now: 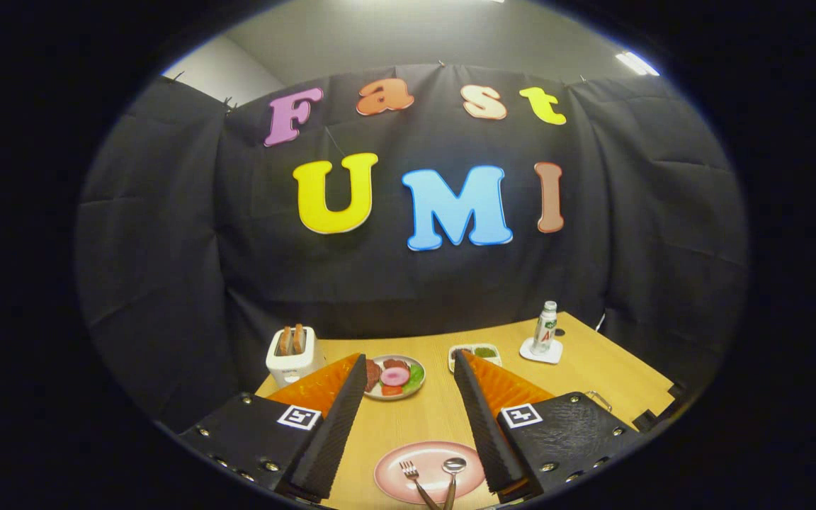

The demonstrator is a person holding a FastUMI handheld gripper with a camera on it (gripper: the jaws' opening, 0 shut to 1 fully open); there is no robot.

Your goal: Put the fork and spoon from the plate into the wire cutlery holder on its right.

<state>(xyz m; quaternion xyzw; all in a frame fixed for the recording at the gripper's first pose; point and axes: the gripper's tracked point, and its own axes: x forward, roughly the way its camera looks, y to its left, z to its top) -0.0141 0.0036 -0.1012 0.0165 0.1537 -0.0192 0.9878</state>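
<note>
A pink plate [392, 464] lies on the wooden table [436, 411], low between my two fingers near their bases. On it rest a metal fork [411, 473] on the left and a metal spoon [452, 467] on the right, handles pointing toward me. My gripper [410, 358] is open and held above the table, with nothing between its black ridged pads [341, 418]. A thin wire loop [598, 397] that may be the cutlery holder peeks out behind the right finger; most of it is hidden.
Beyond the fingertips stand a white toaster [293, 354] with toast, a food plate [380, 395], a small dish [475, 352] of green sauce, and a bottle [544, 327] on a white coaster [541, 352]. The table's right edge runs near the wire loop.
</note>
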